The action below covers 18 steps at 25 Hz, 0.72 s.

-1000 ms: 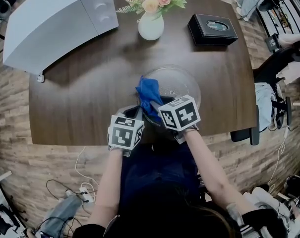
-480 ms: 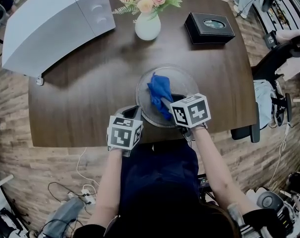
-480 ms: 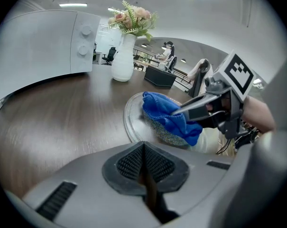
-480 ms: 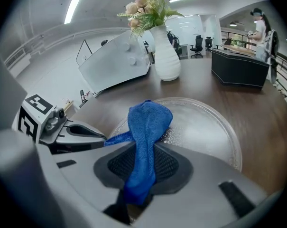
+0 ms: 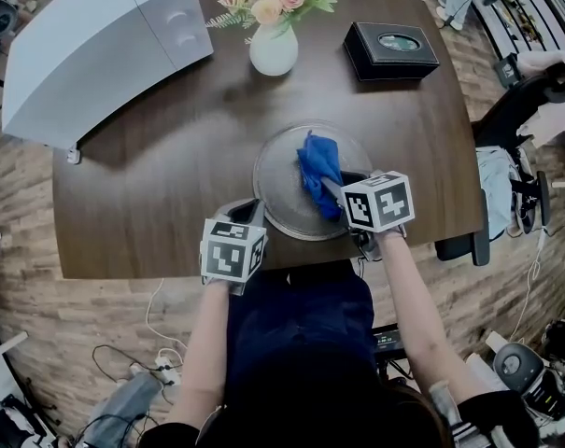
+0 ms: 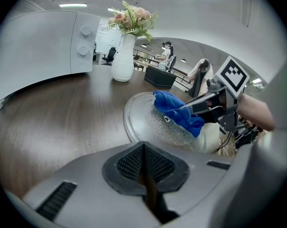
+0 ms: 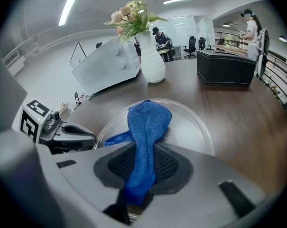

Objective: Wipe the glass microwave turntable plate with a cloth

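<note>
The round glass turntable plate [image 5: 280, 187] lies on the dark wooden table, near its front edge. A blue cloth [image 5: 319, 168] is draped over the plate's right half. My right gripper [image 5: 344, 190] is shut on the cloth's near end, and the cloth [image 7: 148, 122] runs out between the jaws onto the plate [image 7: 190, 127]. My left gripper [image 5: 254, 209] sits at the plate's near-left rim, jaws closed on the edge. In the left gripper view the gripper [image 6: 143, 146] hides the near rim; the plate [image 6: 138, 118] and cloth [image 6: 174, 109] lie just ahead.
A white microwave [image 5: 95, 40] stands at the table's back left. A white vase of flowers [image 5: 273, 45] and a black box [image 5: 390, 49] stand at the back. A chair [image 5: 506, 175] is off the right edge. Cables lie on the floor.
My right gripper has dragged the blue cloth to the right across the plate. The left gripper has stayed at the plate's rim.
</note>
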{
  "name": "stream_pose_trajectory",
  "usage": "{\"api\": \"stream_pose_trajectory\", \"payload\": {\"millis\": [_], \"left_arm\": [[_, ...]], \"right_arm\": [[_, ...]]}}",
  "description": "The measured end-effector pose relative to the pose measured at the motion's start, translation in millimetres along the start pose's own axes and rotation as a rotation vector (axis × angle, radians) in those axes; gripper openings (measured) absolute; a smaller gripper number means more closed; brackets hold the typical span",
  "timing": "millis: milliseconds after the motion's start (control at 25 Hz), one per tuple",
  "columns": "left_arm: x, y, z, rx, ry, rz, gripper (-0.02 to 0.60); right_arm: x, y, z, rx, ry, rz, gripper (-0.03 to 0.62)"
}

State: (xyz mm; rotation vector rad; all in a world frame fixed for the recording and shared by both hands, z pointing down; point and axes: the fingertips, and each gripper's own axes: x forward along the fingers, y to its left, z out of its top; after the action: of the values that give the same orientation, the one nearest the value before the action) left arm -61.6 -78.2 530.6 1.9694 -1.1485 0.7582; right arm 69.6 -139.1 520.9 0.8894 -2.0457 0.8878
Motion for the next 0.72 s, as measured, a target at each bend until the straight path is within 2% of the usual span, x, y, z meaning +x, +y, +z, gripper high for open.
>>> {"api": "stream_pose_trajectory", "payload": {"millis": [720], "left_arm": [[0, 1, 0, -0.014, -0.001, 0.005, 0.005]], "right_arm": [[-33, -73, -2, 0.054, -0.015, -0.137, 0.080]]}}
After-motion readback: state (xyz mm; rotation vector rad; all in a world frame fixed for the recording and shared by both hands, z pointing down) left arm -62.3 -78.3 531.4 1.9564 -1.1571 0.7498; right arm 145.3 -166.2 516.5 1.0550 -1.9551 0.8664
